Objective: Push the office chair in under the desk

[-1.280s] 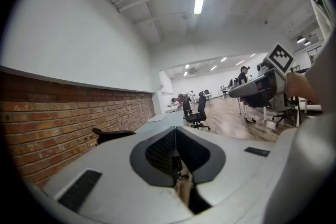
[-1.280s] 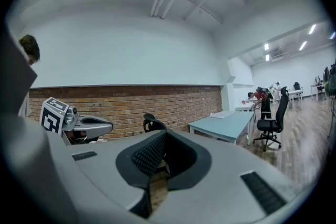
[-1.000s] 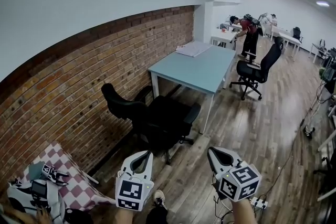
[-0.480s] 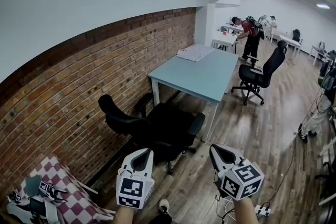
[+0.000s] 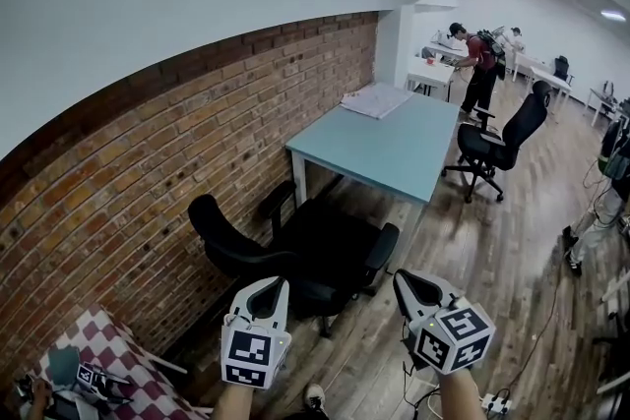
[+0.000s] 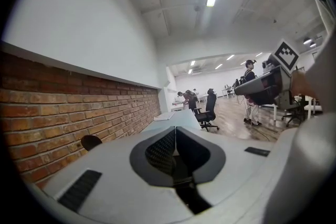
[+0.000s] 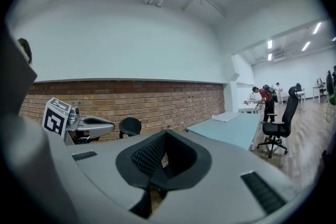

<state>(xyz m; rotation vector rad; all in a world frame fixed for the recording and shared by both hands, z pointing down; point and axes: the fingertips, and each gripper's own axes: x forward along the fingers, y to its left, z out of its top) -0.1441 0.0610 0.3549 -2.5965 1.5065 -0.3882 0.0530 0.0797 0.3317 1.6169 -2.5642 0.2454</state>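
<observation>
The office chair (image 5: pixel 305 251) and the teal bench (image 5: pixel 384 148) now sit closer in the head view than a second ago. The left tongs (image 5: pixel 270 284) and right tongs (image 5: pixel 403 277) are both clenched on nothing and still short of the chair. It stands pulled out at the bench's near end, beside the brick wall (image 5: pixel 148 172), so this looks like the approach, with the push not yet begun.

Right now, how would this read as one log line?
office chair: short of desk, not pushed in | left gripper: shut, empty | right gripper: shut, empty | chair contact: none

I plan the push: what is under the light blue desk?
Wooden floor and white legs show there. The office chair stands at the near end of the desk. The top hides the rest.
</observation>
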